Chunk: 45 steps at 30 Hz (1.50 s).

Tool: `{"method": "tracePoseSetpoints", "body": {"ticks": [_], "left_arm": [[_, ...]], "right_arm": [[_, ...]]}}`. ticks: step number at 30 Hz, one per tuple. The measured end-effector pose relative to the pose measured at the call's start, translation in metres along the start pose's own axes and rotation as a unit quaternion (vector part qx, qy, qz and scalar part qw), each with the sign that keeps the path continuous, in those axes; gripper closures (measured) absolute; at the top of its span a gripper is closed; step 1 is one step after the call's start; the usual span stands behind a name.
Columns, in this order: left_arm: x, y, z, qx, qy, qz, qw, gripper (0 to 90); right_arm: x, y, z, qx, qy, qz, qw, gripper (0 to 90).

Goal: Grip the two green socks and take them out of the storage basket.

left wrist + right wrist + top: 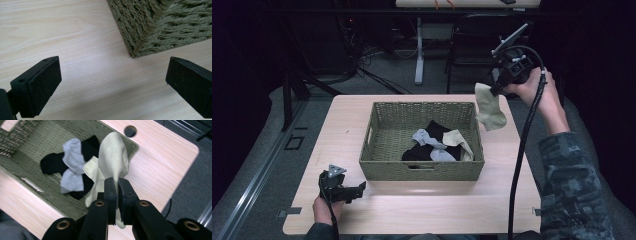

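Observation:
My right gripper [496, 90] is raised above the table's far right corner, shut on a cream sock [489, 108] that hangs from it beside the basket's right wall. In the right gripper view the cream sock [113, 157] is pinched between the jaws of the right gripper [117, 185]. A woven basket [387, 167] stands mid-table and holds a black sock [432, 140], a grey sock [429, 142] and another cream sock [458, 140]. My left gripper [360, 190] rests open on the table near the basket's front left corner [136, 51], nothing between its jaws.
The light wooden table [422, 210] has bare room in front of the basket and on its left side. A round cable hole [130, 130] is in the tabletop near the basket. Beyond the table stand a dark chair [472, 45] and desk legs.

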<state>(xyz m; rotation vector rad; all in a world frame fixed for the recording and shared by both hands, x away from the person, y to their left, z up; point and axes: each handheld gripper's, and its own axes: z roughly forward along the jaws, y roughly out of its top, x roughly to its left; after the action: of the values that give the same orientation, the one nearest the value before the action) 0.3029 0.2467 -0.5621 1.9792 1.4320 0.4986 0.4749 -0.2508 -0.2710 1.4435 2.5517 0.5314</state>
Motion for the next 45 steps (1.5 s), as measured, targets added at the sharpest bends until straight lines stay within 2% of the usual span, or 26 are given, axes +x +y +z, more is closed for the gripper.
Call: {"method": "tracePoseSetpoints", "body": {"ticks": [2, 4, 6, 8, 10, 13, 14, 15, 17, 18, 19, 20, 22, 23, 24, 26, 28, 29, 30, 34, 36, 38, 39, 42, 43, 45], "left_arm": [[0.000, 0.000, 0.000, -0.001, -0.001, 0.000, 1.0000, 0.0], [0.000, 0.000, 0.000, 0.000, 0.000, 0.000, 1.0000, 0.0], [0.000, 0.000, 0.000, 0.000, 0.000, 0.000, 1.0000, 0.1], [0.001, 0.000, 0.000, 0.000, -0.001, -0.001, 1.0000, 0.1], [0.001, 0.000, 0.000, 0.000, 0.000, 0.000, 1.0000, 0.0], [0.001, 0.000, 0.000, 0.000, 0.000, 0.000, 1.0000, 0.0], [0.001, 0.000, 0.000, 0.000, 0.000, -0.001, 1.0000, 0.1], [0.001, 0.000, 0.000, 0.000, 0.000, -0.001, 1.0000, 0.0], [0.001, 0.000, 0.000, -0.001, 0.000, 0.000, 1.0000, 0.1], [0.001, 0.000, 0.000, -0.001, 0.000, 0.000, 1.0000, 0.0], [0.001, 0.000, 0.000, 0.000, 0.000, 0.001, 1.0000, 0.0], [0.001, 0.000, 0.000, -0.001, 0.000, 0.000, 1.0000, 0.0], [0.001, 0.000, -0.001, -0.001, 0.000, 0.000, 1.0000, 0.0], [0.001, 0.000, -0.001, -0.001, 0.000, 0.000, 1.0000, 0.0], [0.001, 0.000, -0.001, -0.002, 0.000, -0.001, 1.0000, 0.0], [0.002, -0.001, 0.000, -0.001, 0.001, -0.003, 1.0000, 0.0], [0.002, -0.001, 0.000, 0.001, 0.001, -0.002, 1.0000, 0.1], [0.002, -0.001, 0.000, 0.000, 0.001, -0.003, 1.0000, 0.1], [0.001, -0.001, 0.000, 0.000, 0.000, -0.002, 1.0000, 0.0], [0.001, 0.000, 0.000, 0.000, 0.000, 0.000, 1.0000, 0.0], [0.001, -0.001, 0.000, 0.000, 0.000, 0.000, 1.0000, 0.0], [0.001, 0.000, 0.000, 0.000, 0.000, 0.001, 1.0000, 0.0], [0.001, 0.000, 0.000, 0.000, 0.000, 0.001, 1.0000, 0.0], [0.001, -0.001, 0.000, 0.000, 0.000, 0.000, 1.0000, 0.1], [0.001, -0.001, 0.000, 0.000, -0.001, -0.001, 1.0000, 0.0], [0.001, -0.001, 0.000, 0.000, -0.001, -0.001, 1.0000, 0.0]], "right_arm": [[-0.012, -0.012, 0.000, 0.003, -0.007, 0.016, 0.9999, 86.0], [-0.015, -0.014, 0.001, 0.003, -0.008, 0.019, 0.9998, 86.0], [-0.026, -0.025, 0.005, 0.004, -0.011, 0.033, 0.9994, 86.0], [-0.029, -0.028, 0.006, 0.005, -0.012, 0.039, 0.9992, 86.1], [-0.039, -0.037, 0.014, 0.010, -0.010, 0.048, 0.9987, 86.2], [-0.043, -0.043, 0.020, 0.012, -0.008, 0.054, 0.9984, 86.2], [-0.047, -0.048, 0.028, 0.012, -0.005, 0.059, 0.9981, 86.1], [-0.047, -0.048, 0.028, 0.012, -0.005, 0.059, 0.9981, 86.1], [-0.049, -0.054, 0.043, 0.019, -0.002, 0.062, 0.9979, 86.1], [-0.049, -0.054, 0.043, 0.019, -0.002, 0.062, 0.9979, 86.1], [-0.050, -0.056, 0.049, 0.025, -0.002, 0.061, 0.9978, 86.1], [-0.051, -0.061, 0.064, 0.031, 0.000, 0.063, 0.9975, 86.1], [-0.052, -0.065, 0.075, 0.037, -0.004, 0.063, 0.9973, 86.1], [-0.052, -0.065, 0.075, 0.037, -0.004, 0.063, 0.9973, 86.1], [-0.054, -0.071, 0.088, 0.044, -0.005, 0.066, 0.9968, 86.2], [-0.057, -0.077, 0.100, 0.050, 0.003, 0.072, 0.9961, 86.2], [-0.058, -0.080, 0.106, 0.044, 0.006, 0.081, 0.9957, 86.2], [-0.060, -0.083, 0.110, 0.053, 0.008, 0.078, 0.9955, 86.1], [-0.061, -0.086, 0.115, 0.046, 0.010, 0.085, 0.9953, 86.1], [-0.065, -0.098, 0.135, 0.060, 0.025, 0.086, 0.9942, 85.9], [-0.064, -0.101, 0.140, 0.052, 0.025, 0.094, 0.9938, 85.9], [-0.065, -0.104, 0.147, 0.065, 0.025, 0.092, 0.9934, 85.8], [-0.065, -0.108, 0.157, 0.060, 0.029, 0.099, 0.9928, 85.8], [-0.064, -0.111, 0.168, 0.064, 0.024, 0.105, 0.9920, 85.7], [-0.065, -0.112, 0.172, 0.073, 0.027, 0.099, 0.9920, 85.5], [-0.064, -0.115, 0.180, 0.072, 0.023, 0.108, 0.9913, 84.8]]}}
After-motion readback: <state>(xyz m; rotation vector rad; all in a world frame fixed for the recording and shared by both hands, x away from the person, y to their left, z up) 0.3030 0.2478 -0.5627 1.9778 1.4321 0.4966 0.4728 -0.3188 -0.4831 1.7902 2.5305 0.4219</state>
